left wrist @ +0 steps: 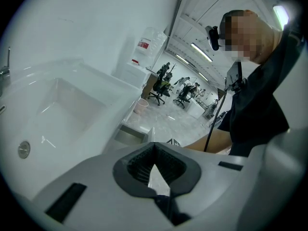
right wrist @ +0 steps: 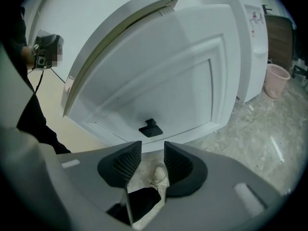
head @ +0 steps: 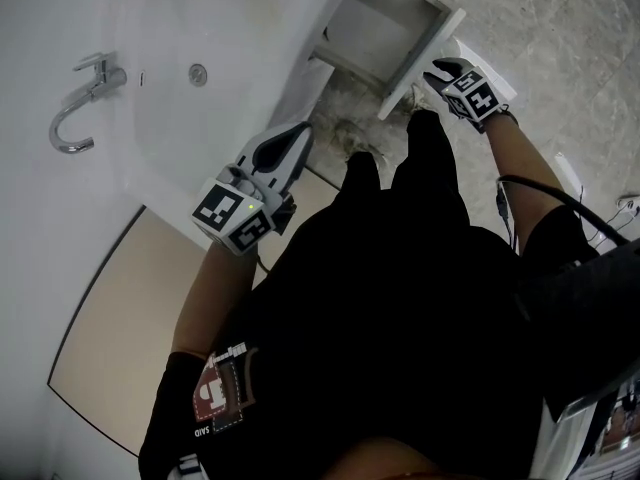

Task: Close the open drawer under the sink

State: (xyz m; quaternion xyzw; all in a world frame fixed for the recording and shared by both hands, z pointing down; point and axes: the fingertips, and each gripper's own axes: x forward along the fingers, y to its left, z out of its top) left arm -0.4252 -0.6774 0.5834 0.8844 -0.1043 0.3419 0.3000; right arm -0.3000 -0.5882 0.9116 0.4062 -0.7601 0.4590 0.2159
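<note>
Drawer (head: 385, 28) first: where does it sit? (listener)

Under the white sink (head: 230, 38), pulled out over the marbled floor (head: 560, 48), with its white front panel facing the person. (describer)

And the right gripper (head: 440, 70)? (listener)

It is low, just in front of that panel. In the right gripper view its dark ribbed fingers (right wrist: 126, 163) are spread apart and grasp nothing. Between them show only floor and a pale shoe (right wrist: 159, 174). The panel's small dark handle (right wrist: 150, 128) sits just above the fingertips, apart from them. (describer)

The left gripper (head: 300, 140)? (listener)

It is higher, over the front edge of the counter (head: 60, 28) beside the basin, well away from the drawer. In the left gripper view its fingers (left wrist: 137, 165) seem clenched, the tips meeting with only a sliver of light below them and nothing held, though the angle is steep. (describer)

Anything else? (listener)

A chrome faucet (head: 85, 103) stands at the far side of the basin. (describer)
</note>
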